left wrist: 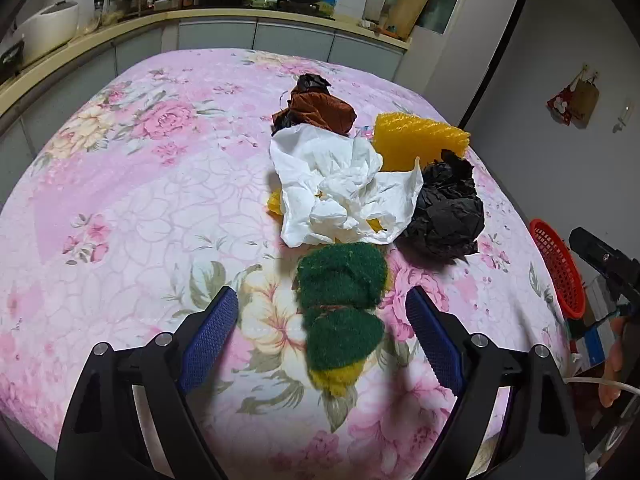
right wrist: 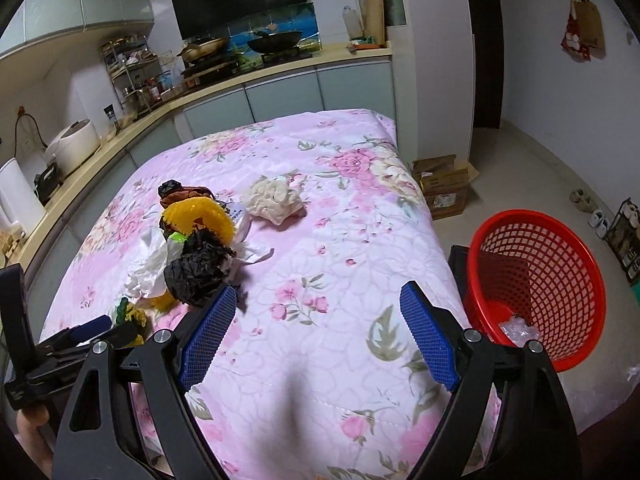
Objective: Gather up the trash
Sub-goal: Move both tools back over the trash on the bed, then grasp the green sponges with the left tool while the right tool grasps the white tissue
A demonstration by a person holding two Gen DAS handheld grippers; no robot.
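Left tongs (left wrist: 322, 306) apart, blue ribbed pads on either side of two green-and-yellow scouring sponges (left wrist: 340, 306) that lie one behind the other on the pink floral cloth-covered counter (left wrist: 132, 208); whether the pads touch the sponges cannot be told. Just beyond the sponges: crumpled white paper sheet (left wrist: 344, 192), touching a crumpled black plastic bag (left wrist: 444, 216) to its right; yellow ribbed foam net (left wrist: 416, 140) and rust-brown crumpled cloth (left wrist: 320, 110) behind. Right tongs (right wrist: 318, 306) apart, nothing between the pads, over bare cloth near the counter's right side. Crumpled cream tissue wad (right wrist: 276, 200) lies alone, well apart from the main pile. Red plastic mesh basket (right wrist: 560, 288) stands beside the counter's right edge, holding a flat brown card and a clear plastic scrap
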